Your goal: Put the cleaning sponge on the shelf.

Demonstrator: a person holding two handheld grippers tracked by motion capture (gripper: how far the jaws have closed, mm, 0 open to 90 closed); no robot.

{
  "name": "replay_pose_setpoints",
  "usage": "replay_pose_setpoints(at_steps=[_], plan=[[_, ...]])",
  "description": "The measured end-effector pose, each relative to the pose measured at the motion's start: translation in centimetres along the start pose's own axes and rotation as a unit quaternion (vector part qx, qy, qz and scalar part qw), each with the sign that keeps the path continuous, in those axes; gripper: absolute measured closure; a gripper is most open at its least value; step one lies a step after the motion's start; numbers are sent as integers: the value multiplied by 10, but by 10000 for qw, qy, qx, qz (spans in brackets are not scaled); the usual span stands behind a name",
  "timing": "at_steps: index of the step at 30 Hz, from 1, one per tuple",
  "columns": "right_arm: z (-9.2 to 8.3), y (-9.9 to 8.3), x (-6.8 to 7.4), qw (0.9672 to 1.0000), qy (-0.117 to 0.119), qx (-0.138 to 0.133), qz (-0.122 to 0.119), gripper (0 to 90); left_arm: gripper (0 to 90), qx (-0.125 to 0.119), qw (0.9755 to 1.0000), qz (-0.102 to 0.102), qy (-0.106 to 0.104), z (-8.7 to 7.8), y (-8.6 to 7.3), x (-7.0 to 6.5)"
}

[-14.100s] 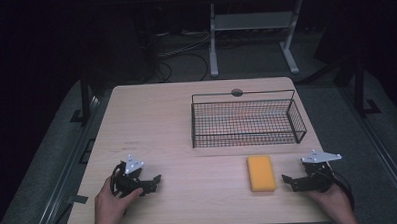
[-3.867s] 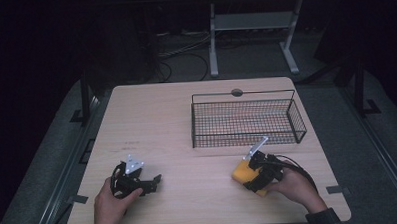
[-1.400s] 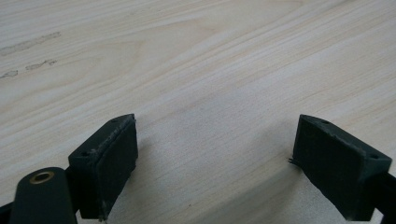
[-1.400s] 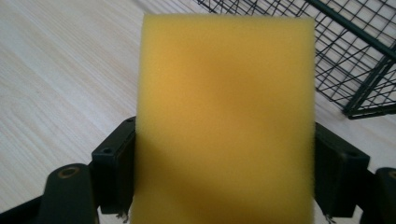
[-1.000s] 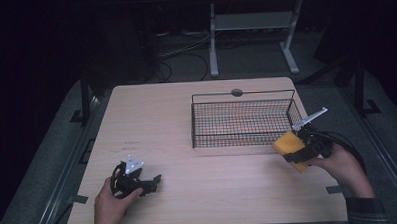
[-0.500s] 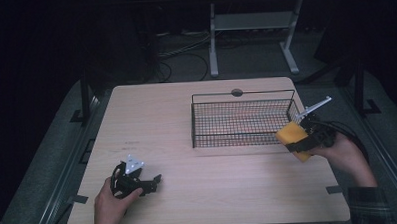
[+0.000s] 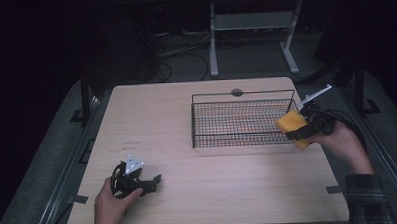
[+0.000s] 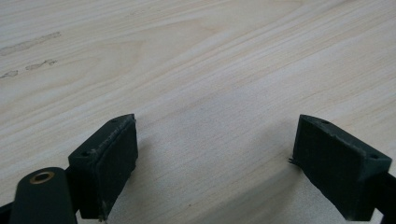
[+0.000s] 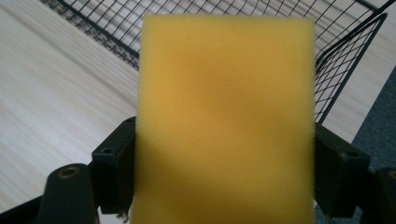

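Observation:
A yellow sponge (image 7: 293, 127) is clamped in my right gripper (image 7: 301, 130), held in the air just off the right end of the black wire basket (image 7: 241, 94). In the right gripper view the yellow sponge (image 9: 226, 121) stands between both black jaws, which press on its sides, with the basket's (image 9: 345, 46) corner behind it. My left gripper (image 7: 150, 182) lies on the table (image 7: 151, 113) near the front left, held by a hand. Its own view shows its fingers (image 8: 105, 158) wide apart over bare wood, my left gripper (image 8: 215, 172) being open with nothing in it.
The basket sits right of the table's middle, its far rim near a round cable hole (image 7: 237, 92). A white stand (image 7: 251, 25) and cables lie on the dark floor beyond the far edge. Bare wood stretches across the left half.
My right gripper has carried the sponge from the front of the table back, to the right and a little upward, up to the basket's right end. The left gripper has stayed still.

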State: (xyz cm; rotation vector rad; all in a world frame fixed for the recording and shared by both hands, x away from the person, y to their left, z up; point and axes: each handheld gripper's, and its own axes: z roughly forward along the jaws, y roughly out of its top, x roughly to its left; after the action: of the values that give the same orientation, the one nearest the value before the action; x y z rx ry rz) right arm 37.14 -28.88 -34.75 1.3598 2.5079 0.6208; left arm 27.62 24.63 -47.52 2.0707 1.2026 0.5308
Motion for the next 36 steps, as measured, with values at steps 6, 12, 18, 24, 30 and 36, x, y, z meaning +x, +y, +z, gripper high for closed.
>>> replay_pose_setpoints(at_steps=[6,12,18,24,30,36], plan=[[5,12,-11,9999,-66,-3,88,222,132,0,10000,2,0,0,0,0],[9,18,-16,9998,-109,7,177,222,132,0,10000,0,0,0,0,0],[17,27,-21,9995,-147,-6,293,222,132,0,10000,0,0,0,0,0],[23,33,-24,9991,-191,-16,387,222,132,-1,10000,0,0,0,0,0],[31,43,-27,9985,-205,-67,511,222,132,1,10000,1,0,0,0,0],[42,50,-30,9981,-227,-27,565,221,132,1,10000,1,0,0,0,0]])
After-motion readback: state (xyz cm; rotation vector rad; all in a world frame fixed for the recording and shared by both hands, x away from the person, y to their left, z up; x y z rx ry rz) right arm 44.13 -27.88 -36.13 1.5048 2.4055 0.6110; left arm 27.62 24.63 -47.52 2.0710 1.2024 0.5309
